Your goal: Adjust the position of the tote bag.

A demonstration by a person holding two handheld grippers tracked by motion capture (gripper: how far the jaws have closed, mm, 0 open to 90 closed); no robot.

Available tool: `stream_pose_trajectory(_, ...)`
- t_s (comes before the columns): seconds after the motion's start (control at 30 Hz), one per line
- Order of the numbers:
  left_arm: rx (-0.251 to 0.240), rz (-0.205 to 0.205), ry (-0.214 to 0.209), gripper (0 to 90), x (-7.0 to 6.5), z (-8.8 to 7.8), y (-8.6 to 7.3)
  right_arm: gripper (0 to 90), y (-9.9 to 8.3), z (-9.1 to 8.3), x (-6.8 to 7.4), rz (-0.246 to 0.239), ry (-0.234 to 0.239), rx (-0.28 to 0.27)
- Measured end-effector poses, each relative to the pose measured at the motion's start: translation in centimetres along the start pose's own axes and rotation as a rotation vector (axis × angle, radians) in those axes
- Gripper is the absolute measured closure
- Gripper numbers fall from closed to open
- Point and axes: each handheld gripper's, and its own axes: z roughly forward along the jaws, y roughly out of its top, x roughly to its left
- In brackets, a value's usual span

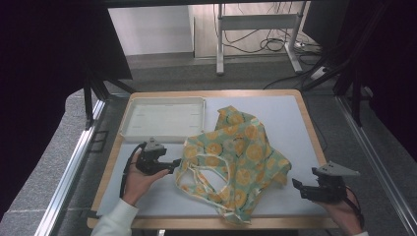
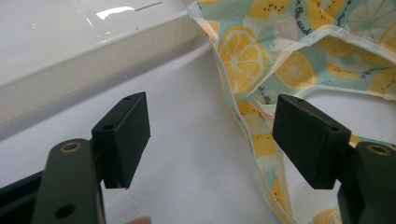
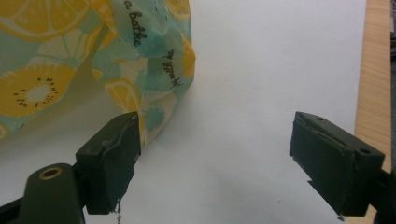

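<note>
Evenly lit table (image 1: 295, 147) under soft overhead light; dark, underexposed upper corners; glare on tray (image 2: 112, 11); near jaws slightly blurred.

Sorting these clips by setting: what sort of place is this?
Probably a lab recording station: a white-topped table framed by metal rails, cables on the floor, dark curtains.

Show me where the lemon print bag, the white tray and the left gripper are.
lemon print bag (image 1: 241, 162), high view, on the middle of its crumpled body.
white tray (image 1: 129, 118), high view, on its left rim.
left gripper (image 1: 173, 163), high view, between its jaw tips.
</note>
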Motion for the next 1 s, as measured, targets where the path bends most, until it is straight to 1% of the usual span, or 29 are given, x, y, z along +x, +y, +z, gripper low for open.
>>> stream_pose_trajectory(0.13,0.005,0.005,0.002,27.9,-0.1,-0.2,0.1,17.0,0.1,-0.2,-0.1,0.004,0.0,-0.01)
stream_pose_trajectory(0.3,-0.008,0.012,0.003,28.0,-0.3,-0.8,0.4,17.1,0.1,-0.1,-0.1,0.0,0.001,-0.006)
stream_pose_trajectory(0.37,-0.01,0.023,-0.005,28.0,-0.3,-0.9,0.8,17.3,0.0,-0.1,-0.1,0.0,0.001,-0.006)
stream_pose_trajectory(0.43,-0.012,0.024,-0.009,27.9,-0.3,-0.9,1.1,17.5,0.0,0.0,-0.1,-0.002,-0.002,-0.004)
stream_pose_trajectory(0.5,-0.013,0.02,-0.01,27.9,-0.3,-0.9,1.2,17.6,0.0,0.0,-0.1,0.002,-0.002,-0.002)
stream_pose_trajectory(0.57,-0.009,0.016,-0.007,28.0,-0.3,-0.8,1.3,18.0,0.0,0.1,-0.1,0.015,0.001,0.002)
stream_pose_trajectory(0.67,-0.015,0.014,-0.014,28.4,-0.2,-1.1,1.7,18.3,0.0,0.0,-0.2,0.02,0.0,0.001)
stream_pose_trajectory(0.8,-0.018,0.012,-0.025,28.8,-0.3,-1.3,1.9,18.5,0.0,-0.1,-0.2,0.018,-0.006,0.0)
stream_pose_trajectory(1.0,-0.009,0.009,-0.039,29.5,-0.1,-1.1,2.2,18.6,0.0,-0.1,-0.1,0.004,-0.014,0.001)
